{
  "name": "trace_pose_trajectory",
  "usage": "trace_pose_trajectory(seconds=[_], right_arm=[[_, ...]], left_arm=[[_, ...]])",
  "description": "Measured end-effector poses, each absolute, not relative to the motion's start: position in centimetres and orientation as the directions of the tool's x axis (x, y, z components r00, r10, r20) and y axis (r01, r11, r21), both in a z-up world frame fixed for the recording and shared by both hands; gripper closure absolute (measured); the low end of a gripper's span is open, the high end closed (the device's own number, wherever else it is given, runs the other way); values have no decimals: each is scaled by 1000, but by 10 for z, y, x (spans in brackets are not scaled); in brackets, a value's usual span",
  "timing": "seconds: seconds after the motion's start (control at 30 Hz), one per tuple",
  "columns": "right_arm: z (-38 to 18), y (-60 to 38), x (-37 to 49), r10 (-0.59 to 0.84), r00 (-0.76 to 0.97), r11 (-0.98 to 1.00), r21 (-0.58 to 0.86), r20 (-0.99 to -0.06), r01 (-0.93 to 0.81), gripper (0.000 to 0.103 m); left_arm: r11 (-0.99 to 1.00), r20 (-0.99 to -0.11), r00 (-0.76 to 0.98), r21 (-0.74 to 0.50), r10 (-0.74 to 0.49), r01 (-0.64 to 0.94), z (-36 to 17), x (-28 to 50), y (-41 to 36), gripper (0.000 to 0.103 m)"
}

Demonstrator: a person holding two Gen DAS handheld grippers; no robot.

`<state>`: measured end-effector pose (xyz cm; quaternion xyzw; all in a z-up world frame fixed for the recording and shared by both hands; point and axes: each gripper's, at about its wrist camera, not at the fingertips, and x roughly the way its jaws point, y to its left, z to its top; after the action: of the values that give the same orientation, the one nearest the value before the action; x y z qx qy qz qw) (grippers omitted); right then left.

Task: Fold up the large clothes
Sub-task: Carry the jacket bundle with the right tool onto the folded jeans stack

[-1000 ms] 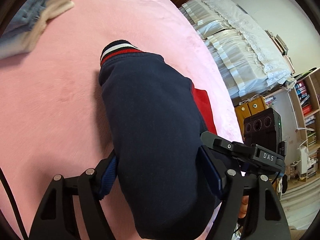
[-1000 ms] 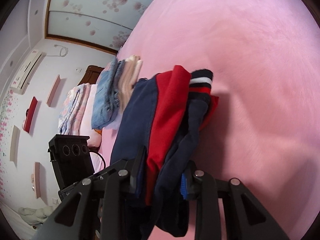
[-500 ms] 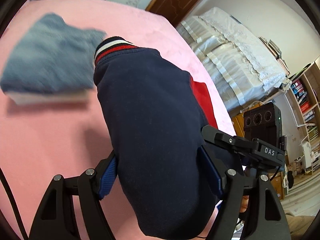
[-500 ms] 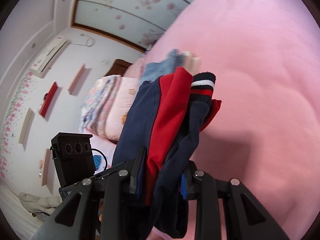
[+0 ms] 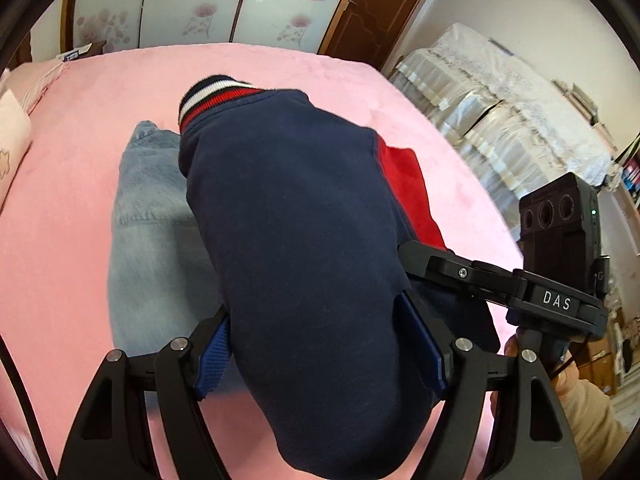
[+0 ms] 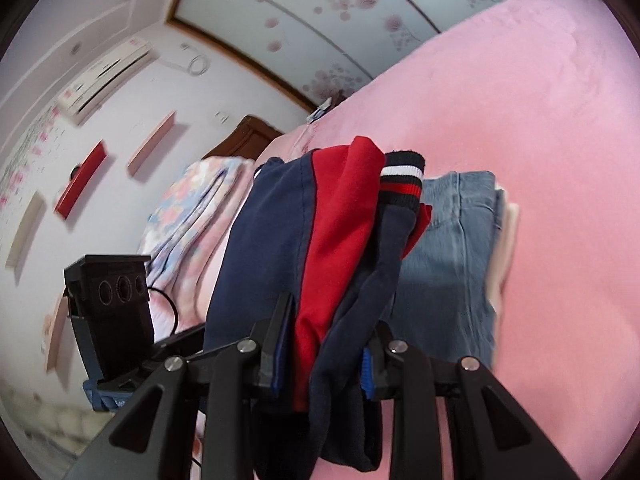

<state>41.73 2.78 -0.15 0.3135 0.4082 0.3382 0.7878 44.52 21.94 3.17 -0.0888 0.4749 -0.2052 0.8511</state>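
**Holding a folded jacket over the jeans on the bed**

Gripping a thick bundle of the navy jacket (image 5: 304,248), the left gripper (image 5: 320,354) has its jaws spread wide around the cloth, both blue pads pressed into it. In the left wrist view the jacket hangs above the pink bed (image 5: 60,208), its striped cuff (image 5: 216,98) pointing away from the camera and a red panel (image 5: 404,188) showing at its right edge. Folded jeans (image 5: 152,232) lie on the bed under and to the left of the jacket. The right gripper (image 5: 492,280) shows at the right, against the jacket's edge.

In the right wrist view, the right gripper (image 6: 324,354) has its jaws closed to a narrow gap on layered navy and red folds of the jacket (image 6: 340,248). The jeans (image 6: 452,248) lie just beyond on the bed (image 6: 560,140), atop a pale folded item (image 6: 506,236).
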Motion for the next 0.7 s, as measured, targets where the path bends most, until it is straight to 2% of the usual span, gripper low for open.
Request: trace_pose_trajectory(seconds=[0.27, 0.4, 0.63, 0.7], right_arm=[[-73, 48, 476, 749, 452, 605, 779, -485, -166, 75], [-91, 64, 483, 712, 441, 667, 723, -546, -180, 75], [-90, 75, 488, 654, 466, 737, 642, -596, -213, 75], [-83, 78, 487, 621, 476, 770, 598, -623, -222, 70]], left_arm=[[923, -820, 428, -306, -379, 232, -41, 507, 239, 25], [939, -837, 431, -264, -337, 221, -69, 512, 244, 15], [947, -828, 460, -257, -319, 194, -74, 501, 241, 13], [949, -832, 458, -263, -314, 173, -71, 498, 240, 9]])
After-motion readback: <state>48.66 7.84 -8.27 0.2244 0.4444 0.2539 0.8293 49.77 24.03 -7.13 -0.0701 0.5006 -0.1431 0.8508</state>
